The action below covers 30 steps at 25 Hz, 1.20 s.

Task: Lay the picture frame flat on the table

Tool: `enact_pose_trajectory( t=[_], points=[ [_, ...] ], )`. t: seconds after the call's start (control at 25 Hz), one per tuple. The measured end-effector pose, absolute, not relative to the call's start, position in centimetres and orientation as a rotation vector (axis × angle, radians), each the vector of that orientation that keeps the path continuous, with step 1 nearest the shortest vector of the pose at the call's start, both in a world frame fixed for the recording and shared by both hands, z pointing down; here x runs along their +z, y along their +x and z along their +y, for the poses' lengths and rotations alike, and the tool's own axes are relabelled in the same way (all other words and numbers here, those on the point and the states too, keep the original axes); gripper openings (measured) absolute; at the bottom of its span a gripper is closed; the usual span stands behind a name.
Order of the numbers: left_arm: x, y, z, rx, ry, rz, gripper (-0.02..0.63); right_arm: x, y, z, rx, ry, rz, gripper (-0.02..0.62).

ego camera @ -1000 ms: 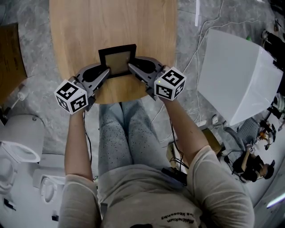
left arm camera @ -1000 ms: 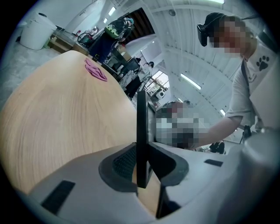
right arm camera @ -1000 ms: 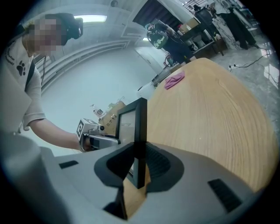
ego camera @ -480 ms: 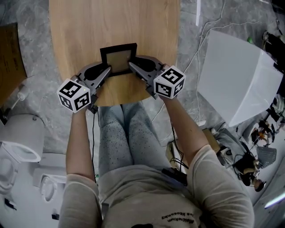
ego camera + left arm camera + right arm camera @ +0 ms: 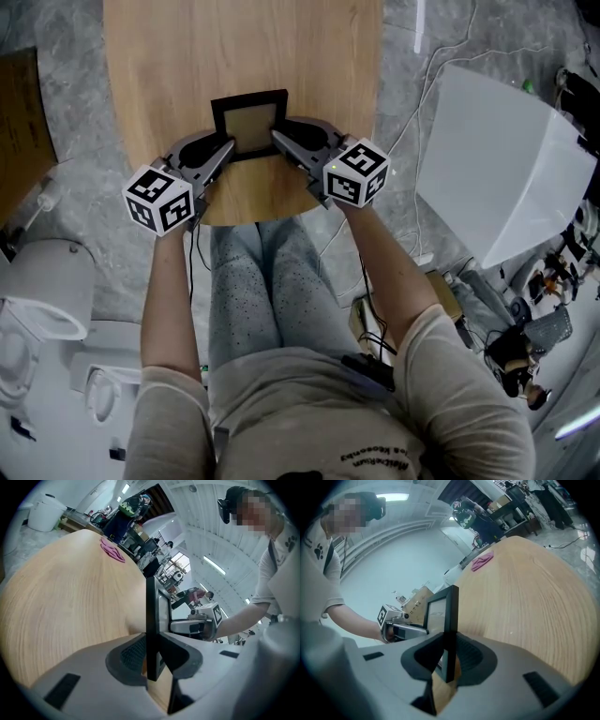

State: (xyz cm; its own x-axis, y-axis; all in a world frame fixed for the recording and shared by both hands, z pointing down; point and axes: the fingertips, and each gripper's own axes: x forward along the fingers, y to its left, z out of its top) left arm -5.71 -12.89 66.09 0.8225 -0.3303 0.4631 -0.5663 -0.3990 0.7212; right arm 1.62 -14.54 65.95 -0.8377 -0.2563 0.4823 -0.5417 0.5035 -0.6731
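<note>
A small black picture frame (image 5: 248, 127) with a tan panel stands on its edge near the front of the round wooden table (image 5: 234, 47). My left gripper (image 5: 228, 150) is shut on its left side and my right gripper (image 5: 277, 141) on its right side. In the left gripper view the frame's edge (image 5: 151, 616) runs upright between the pads of the left gripper (image 5: 151, 660). The right gripper view shows the same: the frame (image 5: 450, 616) is pinched in the right gripper (image 5: 449, 660), with the other gripper visible beyond it.
A pink object (image 5: 111, 552) lies at the table's far side, also seen as the pink object (image 5: 482, 562). A large white box (image 5: 497, 159) and cables lie on the floor to the right, white fixtures (image 5: 42, 291) to the left. The person's legs (image 5: 253, 281) are under the near table edge.
The left gripper's marker cube has shifted slightly right and down. The frame and the right gripper stay almost where they were.
</note>
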Motion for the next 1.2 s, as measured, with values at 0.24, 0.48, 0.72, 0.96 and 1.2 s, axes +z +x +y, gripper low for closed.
enact_pose_trajectory(
  t=[0.24,0.48,0.72,0.96,1.2],
  points=[
    [66.6,-5.8,-13.3,0.325,1.976,-0.689,0.092,66.2,1.7,-15.0,1.267,0.683,-2.413,0.083],
    [67.1,-6.0,-13.5,0.350,1.935,-0.737,0.095,66.4,1.6,-15.1,1.278,0.716,-2.385,0.083],
    [67.4,-6.1,-13.6,0.373,1.908,-0.758,0.098,66.8,1.6,-15.2,1.289,0.745,-2.346,0.083],
    [67.7,-6.2,-13.7,0.403,1.882,-0.799,0.101,67.1,1.5,-15.3,1.318,0.776,-2.289,0.081],
    [68.2,-6.2,-14.0,0.434,1.847,-0.829,0.104,67.8,1.7,-15.6,1.348,0.812,-2.226,0.083]
  ],
)
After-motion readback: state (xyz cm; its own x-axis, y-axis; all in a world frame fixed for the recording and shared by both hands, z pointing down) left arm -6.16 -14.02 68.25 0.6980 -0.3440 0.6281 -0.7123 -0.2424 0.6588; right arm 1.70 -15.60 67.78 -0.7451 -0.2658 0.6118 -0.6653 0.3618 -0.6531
